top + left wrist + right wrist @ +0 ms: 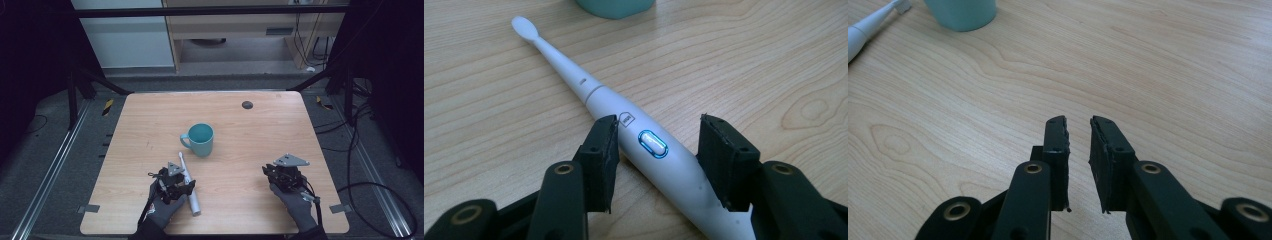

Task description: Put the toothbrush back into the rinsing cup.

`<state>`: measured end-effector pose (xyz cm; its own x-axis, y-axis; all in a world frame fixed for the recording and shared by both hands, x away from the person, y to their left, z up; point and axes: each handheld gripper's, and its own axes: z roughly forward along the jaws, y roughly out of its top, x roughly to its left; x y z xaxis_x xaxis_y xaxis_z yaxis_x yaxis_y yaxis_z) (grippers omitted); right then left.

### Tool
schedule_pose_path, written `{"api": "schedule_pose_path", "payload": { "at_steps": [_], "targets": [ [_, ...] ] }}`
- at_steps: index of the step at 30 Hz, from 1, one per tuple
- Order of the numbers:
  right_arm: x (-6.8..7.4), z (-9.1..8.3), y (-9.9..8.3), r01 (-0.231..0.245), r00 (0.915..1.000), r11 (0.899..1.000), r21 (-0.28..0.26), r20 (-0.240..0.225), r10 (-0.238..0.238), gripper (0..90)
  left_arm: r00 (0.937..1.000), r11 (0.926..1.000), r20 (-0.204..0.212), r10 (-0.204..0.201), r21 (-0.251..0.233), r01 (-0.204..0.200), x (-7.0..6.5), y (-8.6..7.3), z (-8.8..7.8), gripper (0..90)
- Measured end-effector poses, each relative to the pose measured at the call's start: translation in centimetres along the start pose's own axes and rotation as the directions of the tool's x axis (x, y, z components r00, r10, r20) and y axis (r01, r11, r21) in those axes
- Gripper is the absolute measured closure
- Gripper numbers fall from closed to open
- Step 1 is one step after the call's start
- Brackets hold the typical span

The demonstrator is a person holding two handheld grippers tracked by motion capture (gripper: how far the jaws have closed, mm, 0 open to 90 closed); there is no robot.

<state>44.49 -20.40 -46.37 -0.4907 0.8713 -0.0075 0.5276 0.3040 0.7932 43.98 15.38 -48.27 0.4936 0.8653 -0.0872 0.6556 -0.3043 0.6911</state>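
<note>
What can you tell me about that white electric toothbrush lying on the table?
The electric toothbrush is white, looks like smooth plastic, and lies flat on the wooden table. Its thick handle narrows to a slim neck with a small head, which points toward the teal mug. An oval button on the handle glows blue, with a small mark just above it. The left gripper has its black jaws open on either side of the handle; whether they touch it cannot be told.
</note>
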Motion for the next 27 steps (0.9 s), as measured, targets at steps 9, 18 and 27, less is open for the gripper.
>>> {"api": "schedule_pose_path", "payload": {
  "at_steps": [9,18,27],
  "targets": [
    [0.0,-0.1,0.0,-0.003,1.0,1.0,-0.001,0.001,0.003,77.3,1.0,1.0,-0.001,0.0,0.003,0.0,0.4,-0.1,-0.1,51.0],
    [0.0,-0.1,0.0,-0.005,1.0,1.0,0.0,0.001,0.005,77.2,0.9998,0.9999,-0.021,0.008,0.014,-0.008,0.9,-0.2,-0.3,55.2],
    [0.0,-0.1,0.0,-0.004,1.0,1.0,-0.001,0.002,0.004,77.3,0.9993,0.9996,-0.036,0.012,0.024,-0.012,1.2,-0.4,-0.7,58.3]
  ]
}}
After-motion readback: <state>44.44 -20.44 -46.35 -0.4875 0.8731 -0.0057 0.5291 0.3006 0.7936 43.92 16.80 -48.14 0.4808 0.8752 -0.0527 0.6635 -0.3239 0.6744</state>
